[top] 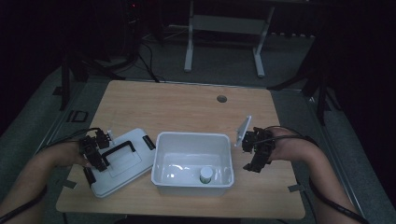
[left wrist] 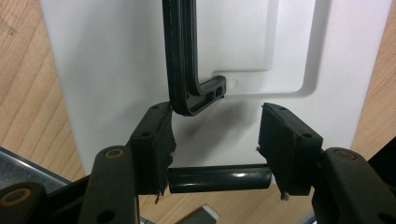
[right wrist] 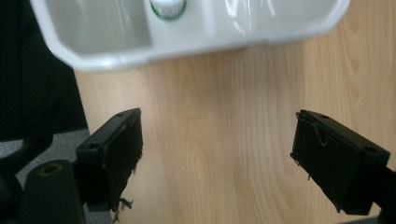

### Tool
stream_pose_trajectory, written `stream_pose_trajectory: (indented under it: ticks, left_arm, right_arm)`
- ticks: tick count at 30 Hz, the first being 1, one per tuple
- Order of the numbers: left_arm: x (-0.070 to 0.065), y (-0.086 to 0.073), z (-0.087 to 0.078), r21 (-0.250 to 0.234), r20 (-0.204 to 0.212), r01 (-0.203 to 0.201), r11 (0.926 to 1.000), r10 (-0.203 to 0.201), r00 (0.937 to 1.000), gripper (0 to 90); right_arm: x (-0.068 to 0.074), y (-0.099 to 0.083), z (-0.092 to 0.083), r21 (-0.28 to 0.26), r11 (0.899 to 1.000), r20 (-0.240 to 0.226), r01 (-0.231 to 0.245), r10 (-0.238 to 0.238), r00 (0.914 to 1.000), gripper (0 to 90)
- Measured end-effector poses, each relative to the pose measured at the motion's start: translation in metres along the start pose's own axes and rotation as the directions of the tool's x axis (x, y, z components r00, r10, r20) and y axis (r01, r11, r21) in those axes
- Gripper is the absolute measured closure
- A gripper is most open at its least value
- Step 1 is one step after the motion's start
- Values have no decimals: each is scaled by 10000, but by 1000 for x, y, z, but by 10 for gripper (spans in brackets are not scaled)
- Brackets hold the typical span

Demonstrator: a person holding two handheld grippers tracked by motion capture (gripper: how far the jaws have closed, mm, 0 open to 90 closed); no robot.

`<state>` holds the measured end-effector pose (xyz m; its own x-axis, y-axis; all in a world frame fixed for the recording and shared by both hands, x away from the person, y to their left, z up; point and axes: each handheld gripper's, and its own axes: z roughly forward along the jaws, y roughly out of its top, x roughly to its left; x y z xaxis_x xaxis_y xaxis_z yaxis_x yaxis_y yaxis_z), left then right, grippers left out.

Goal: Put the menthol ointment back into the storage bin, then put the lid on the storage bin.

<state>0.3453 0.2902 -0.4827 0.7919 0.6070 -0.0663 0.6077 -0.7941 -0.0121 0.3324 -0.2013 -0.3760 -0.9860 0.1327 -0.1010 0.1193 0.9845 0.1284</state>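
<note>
White plastic makes up both main items: an open bin at the desk's near centre and its lid lying flat just left of it, touching or nearly touching the bin's left wall. The left hand-held gripper hangs over the lid, jaws half-spread on either side of the black handle; one pad sits against the handle's bend, but no firm clamp is evident. The right hand-held gripper stands wide and empty over bare desk just right of the bin. A small green-rimmed jar stands upright inside the bin, near its front right. Risks, as judged: a closure at the handle's corner rather than its bar could let the lid swing or slip when lifted; the lid's edge could catch the bin's rim and shove the bin, toppling the jar; the lid overhangs the desk's front-left edge and could tip off if pushed. Black latches on the lid may snag. Nothing else obstructs; a grommet hole lies well apart.
</note>
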Motion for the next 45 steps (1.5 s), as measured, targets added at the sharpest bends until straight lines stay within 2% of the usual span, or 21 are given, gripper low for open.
stream_pose_trajectory:
  ticks: [9,15,20,25,28,29,31,38,42,45]
  left_arm:
    - [0,2,-1,23,-51,-21,10000,21,10000,443]
    - [0,4,1,61,-169,-65,10000,66,9998,450]
    - [0,7,3,135,-235,-138,9998,141,9996,464]
    - [-1,13,6,-26,-399,-197,9998,196,9990,491]
    - [-1,16,7,-28,-476,-231,9997,229,9986,549]
    - [-2,19,9,122,-531,-303,9995,309,9981,549]
    - [-2,21,9,230,-648,-301,9993,315,9974,604]
    - [-3,25,10,513,-395,-386,9979,407,9984,742]
    - [-3,26,10,497,-54,-272,9984,275,9996,802]
    - [-3,26,10,490,22,-137,9987,136,9999,824]
  right_arm:
    - [-4,-34,22,185,9971,-49,-733,734,9973,159]
    - [-4,-53,47,385,9921,-346,-1196,1209,9921,160]
    - [-5,-67,70,765,9861,-471,-1475,1514,9874,160]
    - [-4,-78,86,1045,9789,-575,-1757,1823,9816,161]
    - [-4,-81,92,1227,9761,-562,-1795,1874,9807,160]
    - [-4,-82,94,1308,9745,-575,-1822,1909,9799,161]
    - [-4,-84,96,1363,9732,-594,-1853,1947,9791,161]
    - [-6,-88,97,1405,9700,-559,-1985,2079,9765,162]
    - [-5,-89,101,1398,9700,-637,-1989,2093,9758,162]
    - [-5,-89,103,1468,9689,-670,-1993,2108,9752,161]
